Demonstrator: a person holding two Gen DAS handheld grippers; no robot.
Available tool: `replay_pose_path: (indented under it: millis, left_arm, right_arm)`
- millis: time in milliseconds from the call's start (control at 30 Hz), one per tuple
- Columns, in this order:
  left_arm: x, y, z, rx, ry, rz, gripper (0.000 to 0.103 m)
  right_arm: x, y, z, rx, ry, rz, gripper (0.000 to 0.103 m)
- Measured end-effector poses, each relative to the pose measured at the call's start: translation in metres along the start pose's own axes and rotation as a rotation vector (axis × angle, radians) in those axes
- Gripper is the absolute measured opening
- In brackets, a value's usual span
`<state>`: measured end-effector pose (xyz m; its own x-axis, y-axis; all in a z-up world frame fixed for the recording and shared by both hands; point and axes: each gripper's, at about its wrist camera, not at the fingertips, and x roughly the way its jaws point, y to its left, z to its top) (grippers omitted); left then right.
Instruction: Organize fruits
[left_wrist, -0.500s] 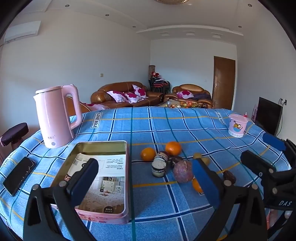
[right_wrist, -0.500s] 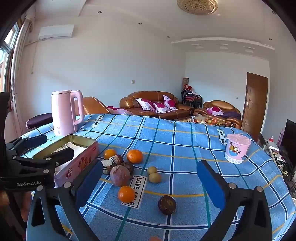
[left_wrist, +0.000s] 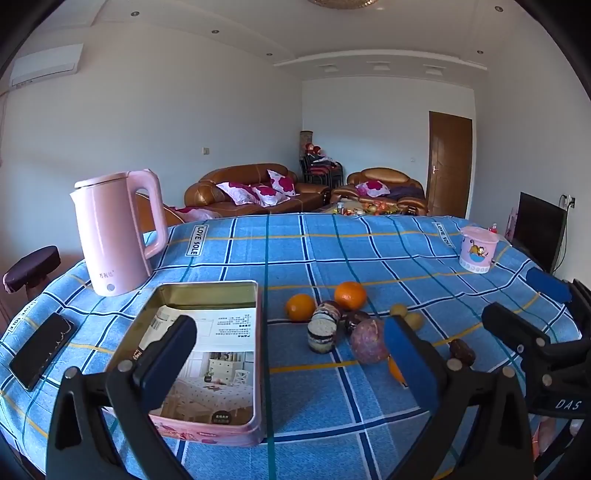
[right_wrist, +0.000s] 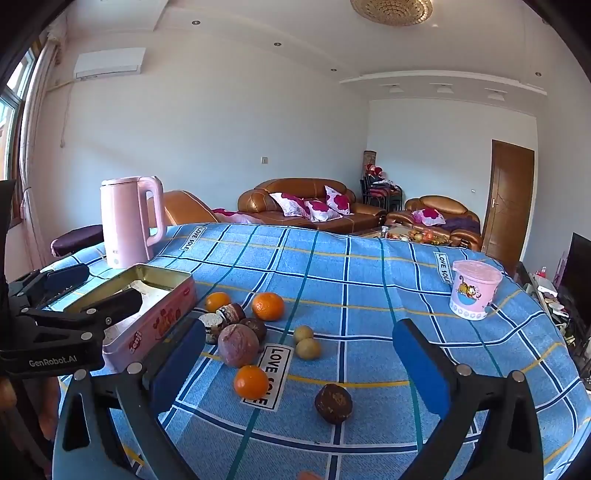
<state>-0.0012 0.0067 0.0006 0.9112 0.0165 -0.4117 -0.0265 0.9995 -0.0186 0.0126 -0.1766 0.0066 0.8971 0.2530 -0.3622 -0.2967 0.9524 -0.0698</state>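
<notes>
Fruits lie loose on the blue checked tablecloth: three oranges (right_wrist: 251, 382) (right_wrist: 268, 306) (right_wrist: 218, 301), a purple passion fruit (right_wrist: 238, 345), two small green fruits (right_wrist: 308, 348), a dark brown fruit (right_wrist: 333, 403) and some dark round ones (right_wrist: 231, 314). An open pink tin (left_wrist: 207, 354) with a printed sheet inside stands left of them; it also shows in the right wrist view (right_wrist: 155, 321). My left gripper (left_wrist: 291, 365) is open and empty, above the tin's right edge. My right gripper (right_wrist: 299, 365) is open and empty, above the fruits.
A pink kettle (left_wrist: 118, 232) stands at the back left. A black phone (left_wrist: 40, 349) lies at the left edge. A pink cup (right_wrist: 474, 290) stands at the right. The round table's edge (left_wrist: 554, 280) curves close on both sides.
Both grippers have shifted only slightly; the views are nearly the same. Nothing was taken hold of or moved.
</notes>
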Motion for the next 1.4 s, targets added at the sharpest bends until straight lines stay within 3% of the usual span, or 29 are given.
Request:
replay_pose_path:
  millis: [1400]
  left_arm:
    - [-0.0018, -0.0019, -0.0006, 0.009, -0.004, 0.007, 0.103]
  right_arm:
    - [0.0051, -0.0004, -0.0006, 0.005, 0.011, 0.003, 0.102]
